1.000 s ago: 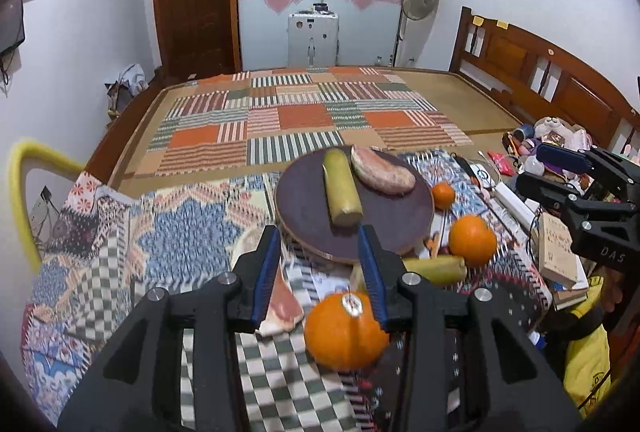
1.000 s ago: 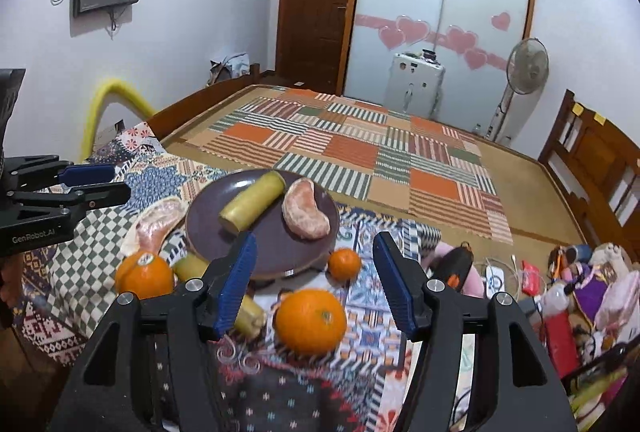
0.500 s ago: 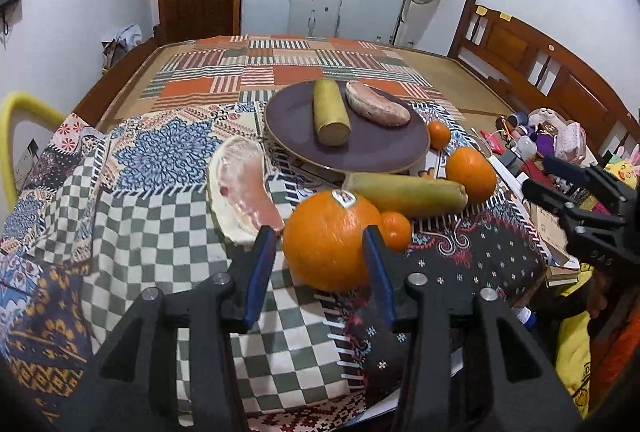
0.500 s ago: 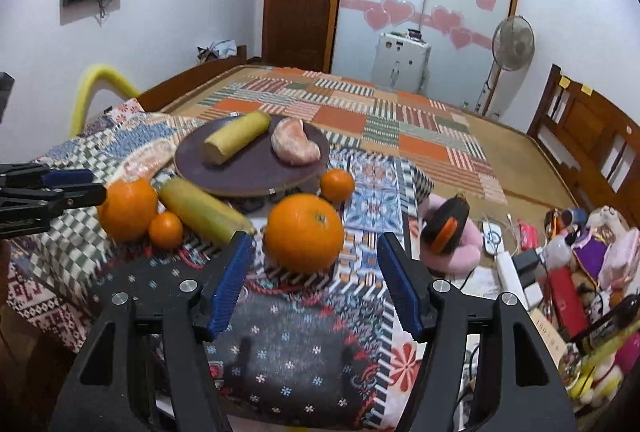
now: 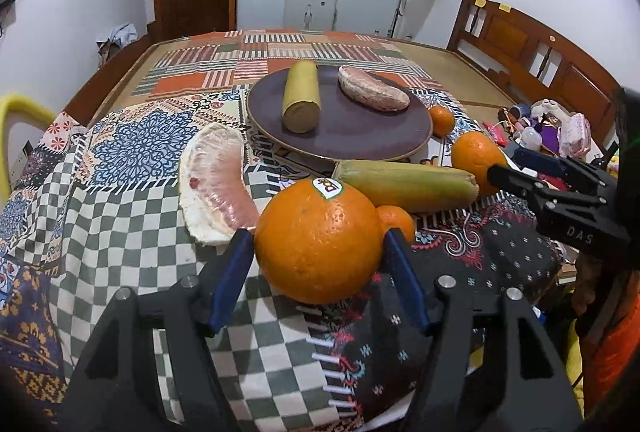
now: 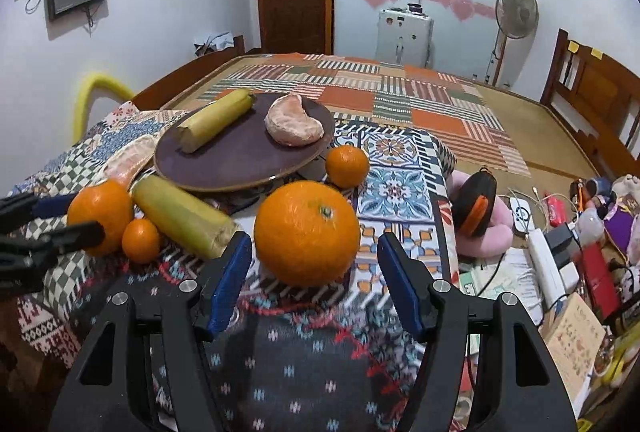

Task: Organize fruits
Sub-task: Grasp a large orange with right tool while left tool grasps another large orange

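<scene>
Oranges now fill the gap of both claws, where a second ago each claw was farther back with its fruit small beyond the tips. The left gripper point(image 5: 318, 242) stands spread, blue pads flanking the stickered orange point(image 5: 318, 240); the pads sit just beside its skin, but whether they touch it cannot be told. The right gripper point(image 6: 314, 246) is likewise spread wide, with clear space between its pads and the second large orange point(image 6: 307, 232). Both fruits rest on the patterned cloth point(image 5: 120, 232) near the brown plate point(image 5: 360, 135), which carries a yellow-green stalk piece point(image 5: 301, 96) and a peeled pomelo segment point(image 5: 374, 95). A longer stalk piece point(image 5: 406, 184), a small mandarin point(image 5: 396, 220), another mandarin point(image 6: 347, 166) and a pomelo wedge point(image 5: 218, 187) lie on the cloth beside the plate
</scene>
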The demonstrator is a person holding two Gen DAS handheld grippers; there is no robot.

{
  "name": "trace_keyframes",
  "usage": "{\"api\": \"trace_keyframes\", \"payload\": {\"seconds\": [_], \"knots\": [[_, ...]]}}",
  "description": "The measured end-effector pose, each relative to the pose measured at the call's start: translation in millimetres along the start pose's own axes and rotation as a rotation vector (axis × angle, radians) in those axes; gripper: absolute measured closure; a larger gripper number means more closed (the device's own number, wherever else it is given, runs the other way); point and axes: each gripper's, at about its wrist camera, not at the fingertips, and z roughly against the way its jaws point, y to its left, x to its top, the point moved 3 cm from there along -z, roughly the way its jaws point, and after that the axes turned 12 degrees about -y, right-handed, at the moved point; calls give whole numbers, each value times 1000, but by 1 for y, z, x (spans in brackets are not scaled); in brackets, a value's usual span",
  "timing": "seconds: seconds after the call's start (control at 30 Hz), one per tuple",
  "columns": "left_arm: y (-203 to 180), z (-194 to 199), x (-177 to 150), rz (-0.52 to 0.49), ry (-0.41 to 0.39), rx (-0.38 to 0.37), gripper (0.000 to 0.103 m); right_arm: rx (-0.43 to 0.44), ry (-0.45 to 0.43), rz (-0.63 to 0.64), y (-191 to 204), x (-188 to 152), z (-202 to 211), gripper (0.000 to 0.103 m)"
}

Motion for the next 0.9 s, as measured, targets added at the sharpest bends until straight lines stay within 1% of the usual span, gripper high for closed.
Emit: {"api": "trace_keyframes", "payload": {"seconds": [0.13, 0.23, 0.3, 0.43, 0.47, 0.5, 0.7, 0.9], "knots": [[-1, -6, 0, -22, -10, 14, 35, 1, 5, 1, 1, 1, -10, 38], [1, -12, 0, -11, 3, -7, 35, 8, 14, -3, 3, 0, -17, 37], [1, -14, 0, -7, 2, -9, 35, 9, 25, -5, 4, -3, -23, 37], [2, -16, 1, -11, -7, -13, 34, 38, 24, -53, -2, -4, -24, 37], [3, -16, 1, -11, -9, -14, 34, 48, 24, -62, -3, -4, -24, 40], [2, -16, 1, -10, -10, -16, 34, 59, 26, -68, -4, -4, -23, 40], [3, -14, 2, -11, -10, -18, 35, 46, 24, -48, 2, -3, -18, 41], [4, 1, 13, -16, -47, -18, 35, 51, -16, -52, 3, 9, -4, 41]]}}
